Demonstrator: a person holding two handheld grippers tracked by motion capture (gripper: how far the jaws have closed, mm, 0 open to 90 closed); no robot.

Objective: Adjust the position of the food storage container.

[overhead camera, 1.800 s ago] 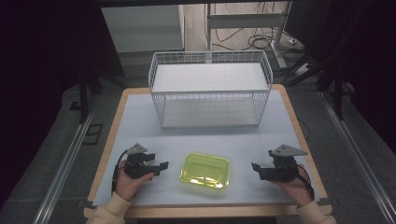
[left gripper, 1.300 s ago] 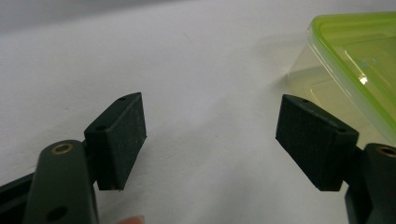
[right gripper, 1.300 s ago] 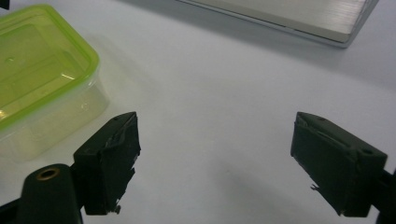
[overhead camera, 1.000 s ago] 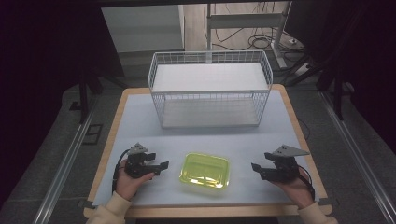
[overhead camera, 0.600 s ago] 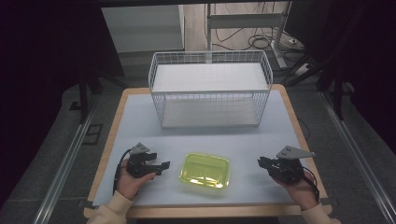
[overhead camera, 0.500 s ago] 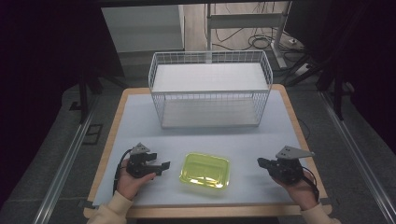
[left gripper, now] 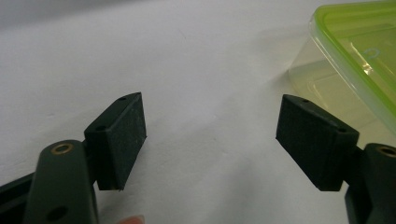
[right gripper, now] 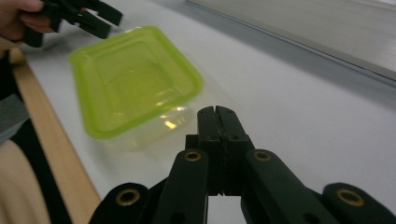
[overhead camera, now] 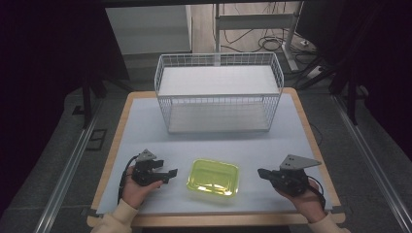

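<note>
A clear yellow-green plastic container (overhead camera: pixel 214 177) with its lid on lies near the front middle of the white table top (overhead camera: pixel 145 121). My left gripper (overhead camera: pixel 167 174) rests left of it, jaws open and pointing at it, with nothing between them. In the left gripper view the gripper (left gripper: pixel 210 135) frames bare table, and the container (left gripper: pixel 355 60) lies just beyond the right pad. My right gripper (overhead camera: pixel 262 173) hovers right of the container, shut on nothing. In the right gripper view its closed tips (right gripper: pixel 215 112) point at the container (right gripper: pixel 133 79), a short way off.
A white wire basket (overhead camera: pixel 218 92) with a solid white shelf stands at the back middle of the table. The table's wooden edge (overhead camera: pixel 306 116) runs around the white mat. The left hand and its gripper (right gripper: pixel 84 16) lie beyond the container in the right gripper view.
The right gripper's jaws have come together with nothing in them, and that hand has lifted slightly. The left gripper and the container have stayed put.
</note>
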